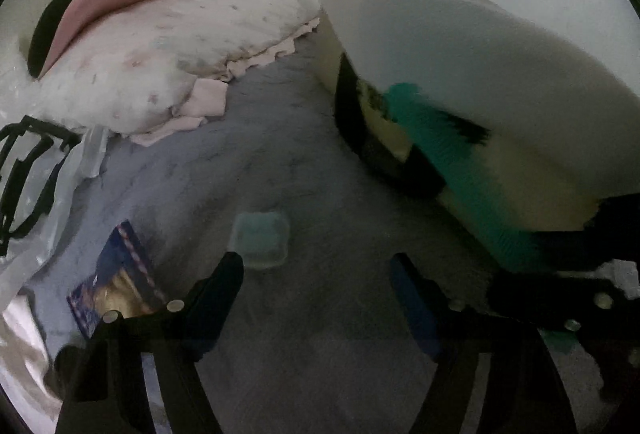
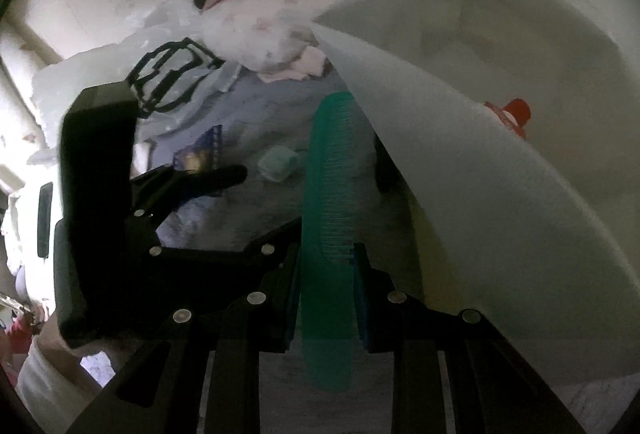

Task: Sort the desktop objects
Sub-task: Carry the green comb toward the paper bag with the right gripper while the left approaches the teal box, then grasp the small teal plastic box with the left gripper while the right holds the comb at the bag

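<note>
Grey-blue fuzzy bedding (image 1: 280, 161) covers the bed, with a pale floral pillow (image 1: 168, 45) at eleven o'clock in the left wrist view and crinkled clear plastic (image 1: 36, 169) at nine. The left tool (image 1: 316, 274) hangs over the bedding with its two dark fingers spread wide and nothing between them. A small, rounded, translucent teal case (image 1: 262, 240) lies just ahead of its left finger, and a glossy blue snack packet (image 1: 116, 274) lies near, at nine o'clock. The right tool (image 2: 326, 270) is clamped on a long teal plastic comb (image 2: 328, 193), fine teeth facing right, beside the smooth wall of a white storage bin (image 2: 460, 173). Inside the bin, at two o'clock, sits something red (image 2: 514, 113).
</note>
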Tool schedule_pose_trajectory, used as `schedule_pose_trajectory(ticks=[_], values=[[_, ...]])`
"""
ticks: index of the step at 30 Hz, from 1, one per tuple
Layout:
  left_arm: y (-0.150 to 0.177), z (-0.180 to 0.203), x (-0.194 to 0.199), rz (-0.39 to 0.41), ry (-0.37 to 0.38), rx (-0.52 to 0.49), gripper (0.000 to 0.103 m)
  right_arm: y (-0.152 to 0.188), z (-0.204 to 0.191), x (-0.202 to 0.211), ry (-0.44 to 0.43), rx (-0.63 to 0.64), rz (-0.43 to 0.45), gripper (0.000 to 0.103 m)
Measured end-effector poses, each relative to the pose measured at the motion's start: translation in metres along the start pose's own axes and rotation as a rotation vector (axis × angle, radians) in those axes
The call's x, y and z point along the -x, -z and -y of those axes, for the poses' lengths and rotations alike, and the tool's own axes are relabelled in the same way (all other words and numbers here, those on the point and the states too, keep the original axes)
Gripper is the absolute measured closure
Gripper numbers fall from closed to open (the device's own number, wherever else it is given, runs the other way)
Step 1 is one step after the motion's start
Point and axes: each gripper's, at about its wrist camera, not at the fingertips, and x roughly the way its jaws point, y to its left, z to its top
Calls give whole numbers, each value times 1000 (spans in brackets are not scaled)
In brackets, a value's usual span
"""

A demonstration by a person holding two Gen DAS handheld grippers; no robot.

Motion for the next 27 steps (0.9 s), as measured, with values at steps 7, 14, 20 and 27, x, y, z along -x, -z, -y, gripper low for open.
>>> schedule_pose_trajectory(ticks=[7,14,20,27], values=[[-9,-17,-20,-16,18,57,49,0,-1,-1,-50,-9,-10,79],[-13,-18,-23,-3,-15,62,57,0,-6,1,-55,6,-18,79],[-14,-21,-33,-20,-55,73,58,0,-5,0,-53,11,-30,79],[-11,-23,-23,-8,-33,98,69,0,-6,-2,-50,27,-43,79]])
